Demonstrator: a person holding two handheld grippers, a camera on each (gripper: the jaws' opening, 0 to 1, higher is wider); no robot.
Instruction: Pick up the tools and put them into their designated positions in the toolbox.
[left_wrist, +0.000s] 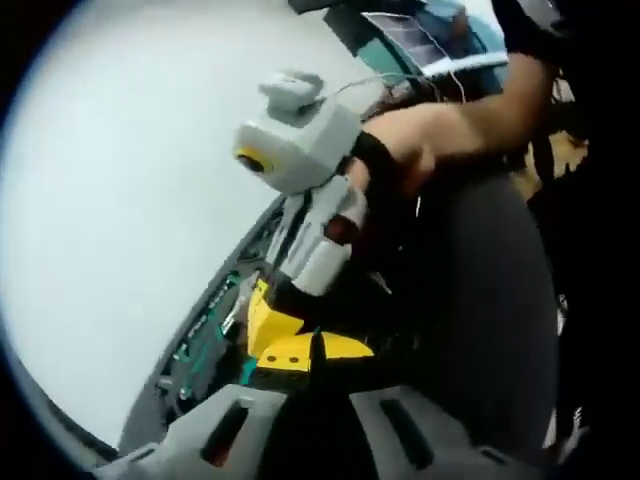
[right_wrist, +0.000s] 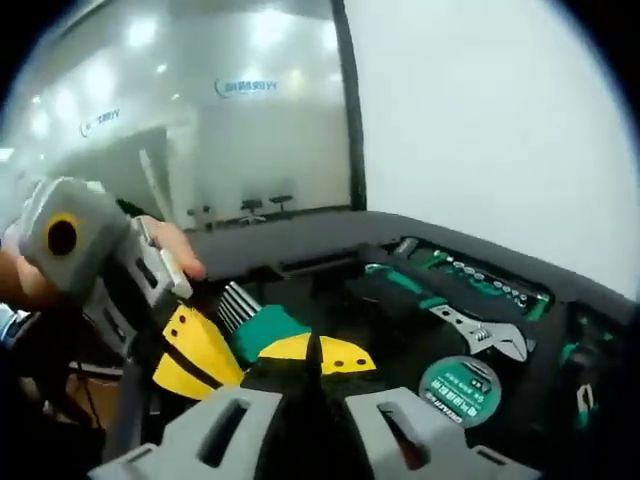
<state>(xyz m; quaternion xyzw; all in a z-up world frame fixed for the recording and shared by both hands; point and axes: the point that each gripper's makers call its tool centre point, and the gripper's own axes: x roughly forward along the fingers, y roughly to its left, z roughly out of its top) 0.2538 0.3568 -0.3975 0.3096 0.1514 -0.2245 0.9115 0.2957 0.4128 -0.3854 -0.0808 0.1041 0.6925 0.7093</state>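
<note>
Left jaws: the left gripper (left_wrist: 315, 350) is seen with yellow tips brought together over a narrow dark seam; nothing is seen held between them.
Right jaws: the right gripper (right_wrist: 315, 358) is likewise seen with yellow tips closed against each other, with nothing made out between them.
Meeting of grippers: in the left gripper view the right gripper's yellow tip is seen just beside the left tips; in the right gripper view the left gripper's yellow tip is seen just beside the right tips, coming in from the left.
Hands: a hand (left_wrist: 385, 165) is seen wrapped round the grey body of the right gripper; another hand (right_wrist: 170, 245) is seen on the left gripper's body.
Toolbox: an open dark toolbox (right_wrist: 300, 235) is spread beyond the right jaws, with its green-lined slots also seen at the edge in the left gripper view (left_wrist: 205, 335).
Wrench: an adjustable wrench (right_wrist: 478, 335) is laid in its recess, right of the jaws.
Socket row: a row of small sockets (right_wrist: 480, 280) is set along a green strip near the far wall of the box.
Hex keys: a fan of hex keys (right_wrist: 235, 305) in a green holder is seen just beyond the jaws, to the left.
Round label: a green round label (right_wrist: 460, 390) is seen near the wrench.
Counter: a pale counter (left_wrist: 130, 200) is seen under the box.
</note>
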